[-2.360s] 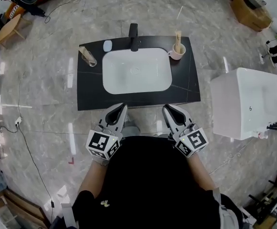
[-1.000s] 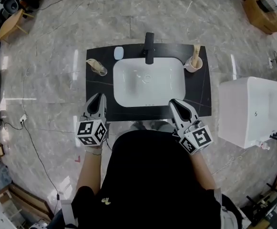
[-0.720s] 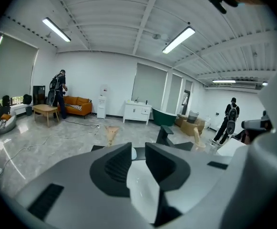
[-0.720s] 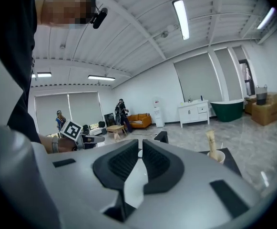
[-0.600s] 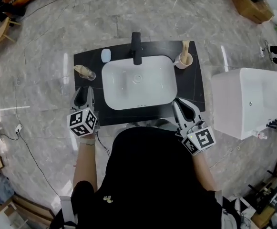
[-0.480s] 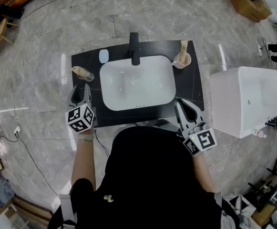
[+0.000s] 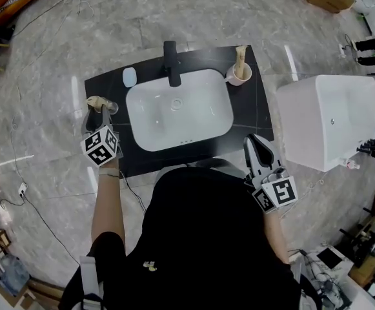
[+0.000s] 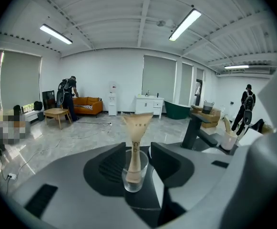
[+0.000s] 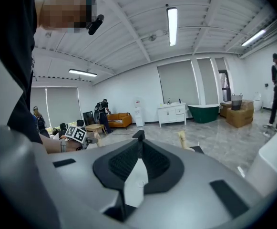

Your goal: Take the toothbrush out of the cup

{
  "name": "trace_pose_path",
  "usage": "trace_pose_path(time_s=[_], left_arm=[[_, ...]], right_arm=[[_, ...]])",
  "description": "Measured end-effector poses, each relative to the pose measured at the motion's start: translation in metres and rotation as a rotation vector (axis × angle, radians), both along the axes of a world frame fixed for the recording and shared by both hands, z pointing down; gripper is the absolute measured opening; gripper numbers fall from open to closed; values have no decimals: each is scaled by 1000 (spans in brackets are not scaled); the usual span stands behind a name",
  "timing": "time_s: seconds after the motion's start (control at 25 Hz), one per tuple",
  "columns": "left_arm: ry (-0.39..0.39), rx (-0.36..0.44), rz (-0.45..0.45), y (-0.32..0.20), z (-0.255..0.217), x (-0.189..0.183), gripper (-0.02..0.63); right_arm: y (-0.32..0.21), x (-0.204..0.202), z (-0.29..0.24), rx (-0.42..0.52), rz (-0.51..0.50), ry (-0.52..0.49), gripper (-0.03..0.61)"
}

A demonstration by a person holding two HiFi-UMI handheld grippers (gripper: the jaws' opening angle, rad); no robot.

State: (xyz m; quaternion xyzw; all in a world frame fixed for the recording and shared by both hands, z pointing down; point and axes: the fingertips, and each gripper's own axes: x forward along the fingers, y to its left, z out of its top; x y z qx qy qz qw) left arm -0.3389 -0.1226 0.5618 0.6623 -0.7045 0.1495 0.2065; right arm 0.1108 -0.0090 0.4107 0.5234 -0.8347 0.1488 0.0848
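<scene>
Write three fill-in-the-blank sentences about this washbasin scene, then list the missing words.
1. In the head view, the glass cup holding the toothbrush stands on the ___ side of the white sink.
2. The faucet behind the sink is ___ in colour.
3. The gripper with shut jaws is the person's ___ one.

Missing words: left; black; right

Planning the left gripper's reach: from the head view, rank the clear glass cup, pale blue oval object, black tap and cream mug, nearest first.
1. Clear glass cup, between the left gripper's opening jaws.
2. Pale blue oval object, rear left.
3. Black tap, rear centre.
4. Cream mug, rear right.
</scene>
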Motion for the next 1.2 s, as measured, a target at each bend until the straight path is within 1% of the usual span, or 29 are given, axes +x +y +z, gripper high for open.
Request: trace_pose_path(time_s=[0.2, 0.28, 0.32, 0.4, 0.44, 0.6, 0.76, 0.92, 1.2], left_arm=[[-20, -9, -23, -10, 11, -10, 160], [-27, -7, -19, -14, 13, -10, 158], [-33, -8, -10, -15, 14, -9, 147], [-56, -10, 12, -16, 16, -8, 75], [-68, -11, 23, -16, 16, -7, 50], [-88, -11, 48, -16, 14, 0, 44], [-103, 0, 72, -15, 4, 6, 43], [-129, 14, 84, -12, -21, 10, 43], [-160, 81, 108, -5, -101, 29, 43]], right_arm=[[6, 4, -2, 1, 24, 9, 44], [8, 5, -2, 4, 30, 11, 44], [9, 6, -2, 5, 35, 12, 44], [12, 10, -2, 7, 47, 13, 44], [14, 12, -2, 8, 54, 14, 44], [21, 21, -3, 14, 80, 20, 44], [23, 20, -1, 18, 80, 12, 44], [24, 19, 3, 1, 69, -10, 44], [14, 19, 1, 21, 64, -115, 44]])
